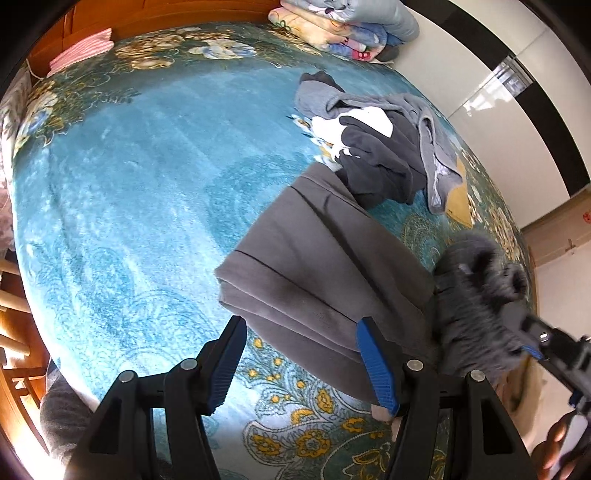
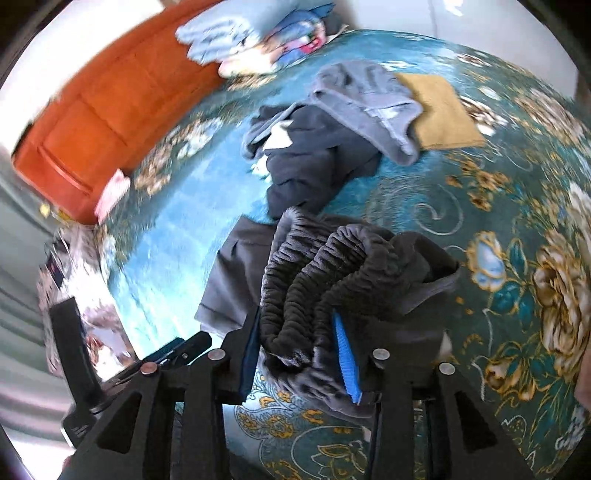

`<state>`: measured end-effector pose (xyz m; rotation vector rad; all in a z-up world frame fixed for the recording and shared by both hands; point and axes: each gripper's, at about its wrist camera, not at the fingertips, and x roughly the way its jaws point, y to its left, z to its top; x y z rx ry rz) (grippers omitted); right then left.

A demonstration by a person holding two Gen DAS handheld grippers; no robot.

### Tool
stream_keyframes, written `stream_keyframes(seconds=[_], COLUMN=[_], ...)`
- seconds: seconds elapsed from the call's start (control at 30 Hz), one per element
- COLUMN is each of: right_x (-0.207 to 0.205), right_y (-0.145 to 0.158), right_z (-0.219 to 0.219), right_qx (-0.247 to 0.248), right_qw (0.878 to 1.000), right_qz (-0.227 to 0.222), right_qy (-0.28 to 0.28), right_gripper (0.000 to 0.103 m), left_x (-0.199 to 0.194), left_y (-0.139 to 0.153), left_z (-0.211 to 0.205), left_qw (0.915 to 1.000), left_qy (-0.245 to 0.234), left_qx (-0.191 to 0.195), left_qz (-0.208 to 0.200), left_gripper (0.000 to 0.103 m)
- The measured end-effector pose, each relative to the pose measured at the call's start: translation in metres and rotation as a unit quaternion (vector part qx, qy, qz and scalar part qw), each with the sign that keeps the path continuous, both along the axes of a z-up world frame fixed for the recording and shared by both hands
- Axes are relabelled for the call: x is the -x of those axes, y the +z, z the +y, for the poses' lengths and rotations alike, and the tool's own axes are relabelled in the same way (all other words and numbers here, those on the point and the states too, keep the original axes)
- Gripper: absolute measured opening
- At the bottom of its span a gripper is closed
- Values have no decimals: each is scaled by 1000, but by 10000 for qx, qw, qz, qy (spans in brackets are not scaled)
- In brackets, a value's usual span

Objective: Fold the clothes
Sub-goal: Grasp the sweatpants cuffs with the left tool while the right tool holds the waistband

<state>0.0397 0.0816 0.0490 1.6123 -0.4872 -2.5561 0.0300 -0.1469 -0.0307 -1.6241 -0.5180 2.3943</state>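
On a teal floral bedspread [image 1: 129,184] by an orange headboard [image 2: 92,110], left gripper [image 1: 306,354] fingers apart, right gripper [image 2: 299,354] fingers clamping grey trousers [image 2: 332,269].

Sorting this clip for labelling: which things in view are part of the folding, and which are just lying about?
In the job:
- grey trousers, waistband bunched in the right gripper
- left gripper, open beside the trousers
- clothes pile, unfolded

Lying about:
- blanket stack
- pink cloth
- tan cloth
- bedspread
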Motion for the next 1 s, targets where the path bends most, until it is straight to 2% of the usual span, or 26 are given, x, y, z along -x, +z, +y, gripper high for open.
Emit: stream_keyframes(seconds=[0.13, 0.3, 0.4, 0.47, 0.5, 0.57, 0.73, 0.9, 1.0], right_x=[4, 5, 2, -1, -3, -5, -20, -32, -34], right_y=[-14, -20, -7, 4, 8, 6, -25, -52, -59], right_z=[-13, -15, -2, 15, 28, 49, 101, 126, 137], right_qx=[38, 672, 1117, 1184, 1171, 1165, 1370, 1514, 1575], right_qw=[9998, 9969, 9931, 9925, 9925, 9924, 9861, 9799, 9770], right_qz=[-188, -259, 18, 252, 335, 351, 8, -309, -348], right_qy=[86, 302, 345, 189, 60, -188, -944, -1261, -1391], right_gripper=[47, 54, 55, 55, 55, 55, 55, 55, 55], left_x=[0, 0, -2, -3, -4, -9, -16, -5, -4], left_y=[-5, -9, -4, -1, 1, 4, 4, 5, 8], left_z=[-6, -10, -2, 3, 8, 27, 74, 107, 119], left_qw=[9999, 9989, 9960, 9926, 9900, 9829, 9744, 9754, 9774], left_qy=[58, 66, -220, -410, -568, -1017, -1784, -1972, -2010], left_qx=[-75, -429, -858, -1143, -1289, -1536, -1368, -982, -646], left_qz=[-67, -152, -70, -16, 5, 27, -6, -32, 43], left_gripper=[66, 66, 66, 68, 72, 77, 82, 82, 78])
